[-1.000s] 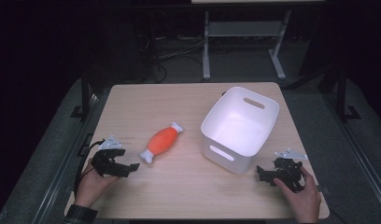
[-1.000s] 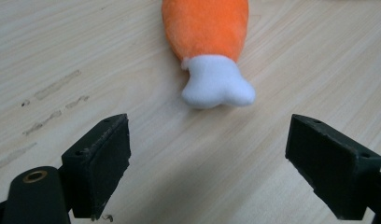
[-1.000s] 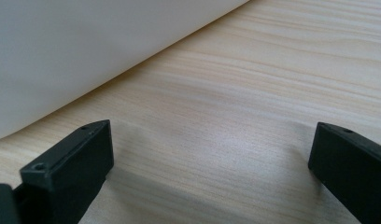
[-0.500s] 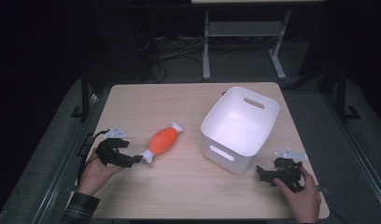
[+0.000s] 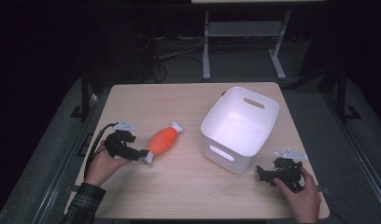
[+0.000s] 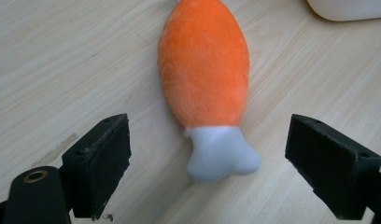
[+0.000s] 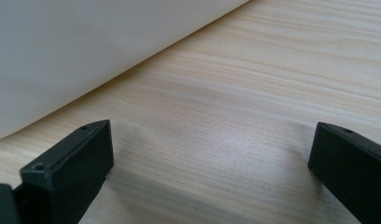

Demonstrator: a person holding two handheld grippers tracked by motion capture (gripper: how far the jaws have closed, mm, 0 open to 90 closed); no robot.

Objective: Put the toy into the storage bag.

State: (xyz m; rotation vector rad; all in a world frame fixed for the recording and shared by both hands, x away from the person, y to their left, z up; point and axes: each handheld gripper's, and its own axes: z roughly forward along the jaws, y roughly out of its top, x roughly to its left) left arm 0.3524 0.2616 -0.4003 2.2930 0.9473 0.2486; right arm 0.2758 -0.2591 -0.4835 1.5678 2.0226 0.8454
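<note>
While left gripper [image 6: 207,172] gapes astride plush drumstick [image 6: 205,70] bone end at 12 o'clock, I judge grasp imminent; right gripper [image 5: 268,173] spread, idle near white bin [image 5: 240,123].

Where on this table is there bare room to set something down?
The table lies bare along its far edge, behind the plush toy and left of the white bin, and along the near edge between the left gripper and right gripper. Right of the bin is tight.
</note>
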